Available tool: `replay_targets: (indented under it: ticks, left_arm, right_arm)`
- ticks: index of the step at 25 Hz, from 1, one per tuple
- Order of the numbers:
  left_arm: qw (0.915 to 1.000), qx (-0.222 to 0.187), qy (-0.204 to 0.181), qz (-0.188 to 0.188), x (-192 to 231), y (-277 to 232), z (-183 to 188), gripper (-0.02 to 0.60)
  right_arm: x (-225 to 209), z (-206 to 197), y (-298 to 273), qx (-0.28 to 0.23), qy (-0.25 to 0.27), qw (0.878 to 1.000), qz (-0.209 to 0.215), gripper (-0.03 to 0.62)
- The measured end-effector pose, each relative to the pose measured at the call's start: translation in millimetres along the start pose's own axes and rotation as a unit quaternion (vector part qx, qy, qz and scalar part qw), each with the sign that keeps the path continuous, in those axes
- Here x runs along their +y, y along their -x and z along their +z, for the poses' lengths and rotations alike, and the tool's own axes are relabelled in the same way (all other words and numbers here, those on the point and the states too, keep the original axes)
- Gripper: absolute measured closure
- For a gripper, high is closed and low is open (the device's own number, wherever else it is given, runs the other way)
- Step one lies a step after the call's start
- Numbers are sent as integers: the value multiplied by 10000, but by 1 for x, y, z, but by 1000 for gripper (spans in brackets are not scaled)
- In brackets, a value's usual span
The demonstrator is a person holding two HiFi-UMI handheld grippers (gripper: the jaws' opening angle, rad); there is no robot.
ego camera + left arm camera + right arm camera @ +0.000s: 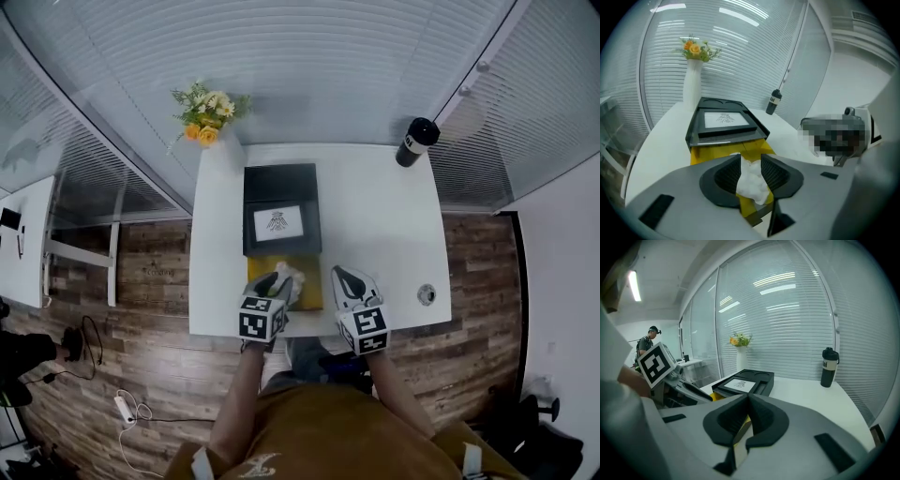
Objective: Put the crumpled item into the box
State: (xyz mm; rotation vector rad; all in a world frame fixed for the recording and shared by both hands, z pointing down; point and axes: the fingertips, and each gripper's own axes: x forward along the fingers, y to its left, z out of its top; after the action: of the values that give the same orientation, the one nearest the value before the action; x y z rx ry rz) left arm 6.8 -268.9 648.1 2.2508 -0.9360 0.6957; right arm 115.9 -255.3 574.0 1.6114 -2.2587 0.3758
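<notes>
Left gripper (751, 158) jaws apart, tissue (752, 185) between.

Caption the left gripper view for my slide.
Open left claw with crumpled paper between its jaws, over the yellow box.

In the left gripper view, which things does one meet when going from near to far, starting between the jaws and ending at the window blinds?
crumpled white tissue → yellow box → black tray → white vase with flowers
</notes>
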Motion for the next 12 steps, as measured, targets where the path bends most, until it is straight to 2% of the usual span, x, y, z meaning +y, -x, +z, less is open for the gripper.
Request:
replay_targets:
  ticks: [3,6,9,12]
  left_arm:
    - [9997,-236,109,-41,1,17,10,482]
    - [9974,-716,12,45,5,39,23,541]
    - [9950,-986,-25,143,8,57,30,557]
    - [9913,-1302,145,137,10,75,39,557]
  right_arm:
    - [0,12,6,-124,33,9998,-154,582]
    - [-4,24,12,-338,-187,9988,-307,582]
    - [-1,37,21,-649,-309,9966,-400,582]
    - [5,41,27,-543,-43,9974,-473,582]
